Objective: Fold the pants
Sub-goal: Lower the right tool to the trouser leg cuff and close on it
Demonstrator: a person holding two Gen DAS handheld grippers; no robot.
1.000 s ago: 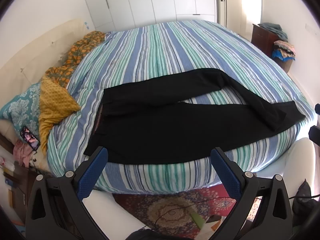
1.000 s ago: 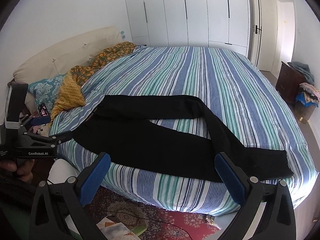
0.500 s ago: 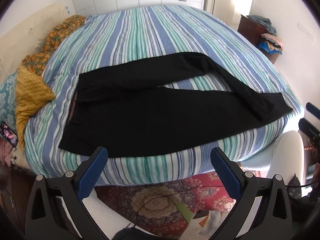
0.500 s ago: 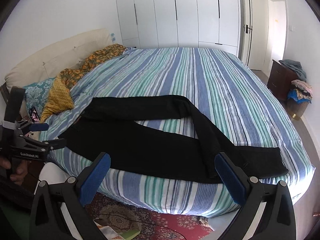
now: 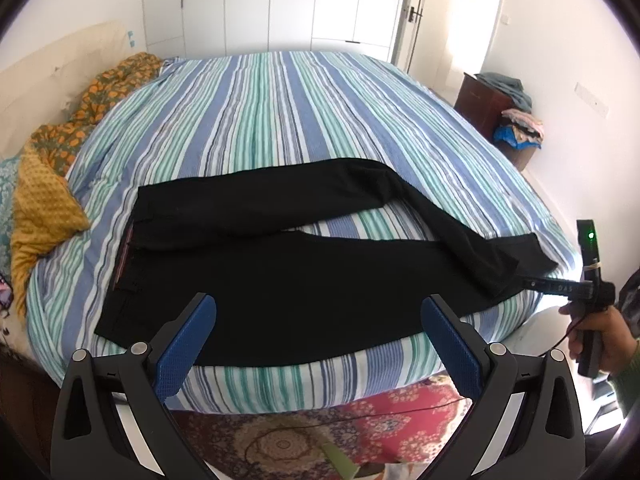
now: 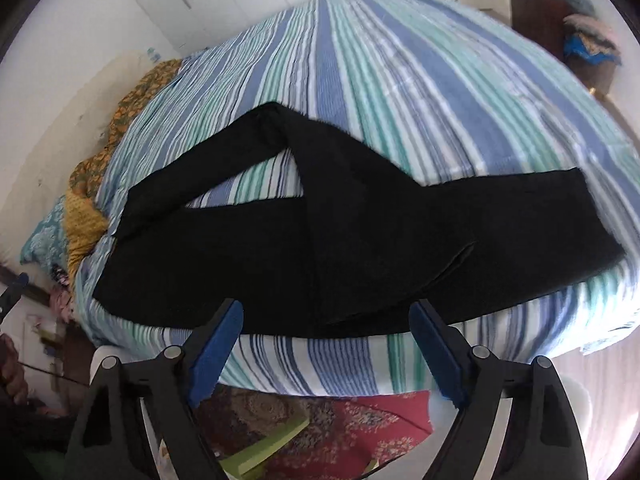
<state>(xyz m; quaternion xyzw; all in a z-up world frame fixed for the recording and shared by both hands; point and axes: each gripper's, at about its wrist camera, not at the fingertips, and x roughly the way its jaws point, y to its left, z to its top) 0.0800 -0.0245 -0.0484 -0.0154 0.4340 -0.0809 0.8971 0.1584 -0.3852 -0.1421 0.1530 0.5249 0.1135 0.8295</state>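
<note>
Black pants [image 5: 304,276] lie flat on the striped bed [image 5: 288,120], waistband [image 5: 125,256] to the left and legs running right. The far leg bends and crosses the near one close to the hems [image 5: 516,256]. My left gripper [image 5: 316,312] hangs open over the bed's near edge, short of the waist end, with nothing between its pads. My right gripper [image 6: 326,312] faces the leg ends of the pants [image 6: 360,248]; its jaws are closing and its pads touch no cloth. In the left wrist view the right gripper [image 5: 560,286], held in a hand [image 5: 592,332], sits by the hems.
A yellow pillow [image 5: 44,216] and an orange blanket [image 5: 100,100] lie at the bed's left side. A red patterned rug [image 5: 360,420] covers the floor below the near edge. A dark cabinet [image 5: 488,104] with piled clothes stands at the back right, beyond white wardrobe doors [image 5: 280,4].
My right gripper has dropped and rolled toward the leg ends, and its jaws stand narrower. It now shows at the right of the left wrist view. The left view has tilted and shifted slightly.
</note>
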